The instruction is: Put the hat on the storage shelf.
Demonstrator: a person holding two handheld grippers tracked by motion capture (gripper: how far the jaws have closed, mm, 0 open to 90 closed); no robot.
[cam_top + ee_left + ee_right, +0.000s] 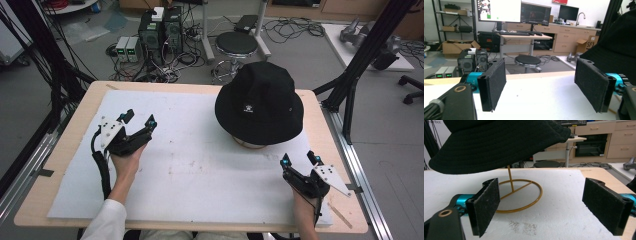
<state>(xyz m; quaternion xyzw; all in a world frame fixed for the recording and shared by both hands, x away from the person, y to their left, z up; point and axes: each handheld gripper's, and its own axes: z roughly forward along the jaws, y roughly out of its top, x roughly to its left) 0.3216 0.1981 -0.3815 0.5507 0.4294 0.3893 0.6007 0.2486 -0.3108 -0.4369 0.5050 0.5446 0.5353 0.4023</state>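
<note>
Black fabric bucket hat (259,102) on a gold wire stand (520,195), upper right of centre on the white-covered wooden desk (200,170). Left tongs (138,119), at left, and right tongs (299,159), lower right, both spread apart and empty.

Black hat (494,142) right in front of the right gripper (549,207) looks like soft matt ribbed cloth, sitting on a glossy gold wire stand (520,195). Gripper pads (486,205) are fuzzy black felt. White mat (200,165) underneath looks rough; table (70,135) edge is pale wood.
</note>
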